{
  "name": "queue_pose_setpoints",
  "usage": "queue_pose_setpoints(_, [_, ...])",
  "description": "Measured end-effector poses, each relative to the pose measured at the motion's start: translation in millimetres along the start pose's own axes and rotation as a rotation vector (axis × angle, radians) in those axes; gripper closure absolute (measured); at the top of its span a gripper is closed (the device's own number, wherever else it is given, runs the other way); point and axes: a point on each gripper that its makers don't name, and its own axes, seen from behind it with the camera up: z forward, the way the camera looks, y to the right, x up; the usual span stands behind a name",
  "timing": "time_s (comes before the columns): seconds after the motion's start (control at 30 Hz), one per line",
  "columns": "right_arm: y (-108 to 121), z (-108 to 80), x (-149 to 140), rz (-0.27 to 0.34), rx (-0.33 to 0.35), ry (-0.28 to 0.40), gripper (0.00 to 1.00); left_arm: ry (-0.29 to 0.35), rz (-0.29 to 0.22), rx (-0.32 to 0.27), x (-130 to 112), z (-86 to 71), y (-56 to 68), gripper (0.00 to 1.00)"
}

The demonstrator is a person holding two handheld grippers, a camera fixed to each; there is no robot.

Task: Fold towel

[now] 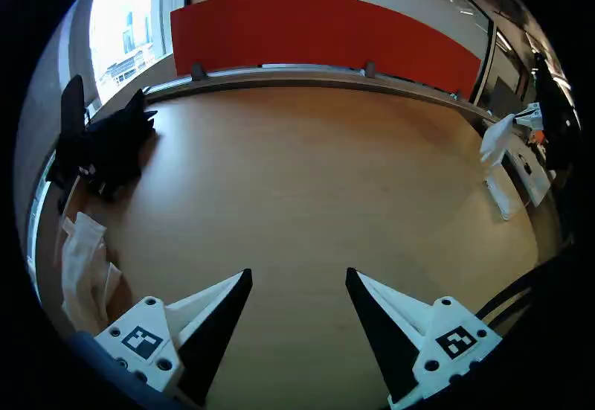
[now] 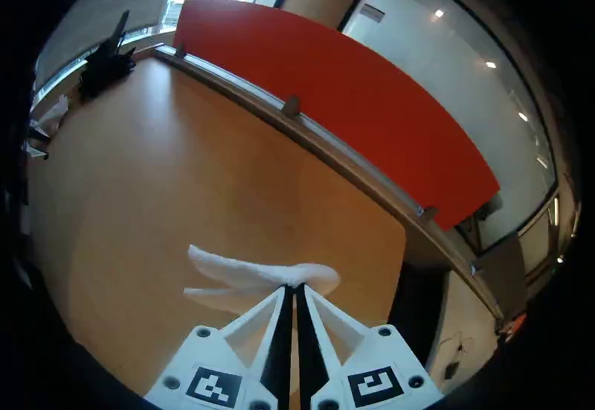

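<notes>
In the right gripper view my right gripper [image 2: 295, 292] is shut on a white towel [image 2: 253, 274]. The towel bunches out ahead and to the left of the fingertips, lifted a little above the wooden table [image 2: 163, 172]. My left gripper [image 1: 299, 280] hangs open over bare table [image 1: 297, 187] with nothing between its fingers. At the far right of the left gripper view a white cloth [image 1: 497, 138] stands raised off the table; what holds it is too small to tell. A flat white folded piece [image 1: 506, 194] lies below it.
A red divider panel [image 1: 320, 34] runs along the table's far edge. A black object [image 1: 111, 149] sits at the left end of the table, and crumpled white cloths [image 1: 83, 261] lie near the left front. Windows are behind on the left.
</notes>
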Motion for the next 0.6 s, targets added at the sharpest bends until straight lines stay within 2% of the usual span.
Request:
queue_pose_setpoints(0.3, [5.8,-2.2,-18.3,0.014,-0.009,-0.022,0.96,0.001,0.004,-0.001,1.3,-0.7,3.4,0.07])
queue_pose_setpoints(0.6, [1.9,-14.2,-74.2,0.058,-0.023,-0.082,0.96,0.003,0.011,-0.008,4.0,-1.1,8.1,0.07])
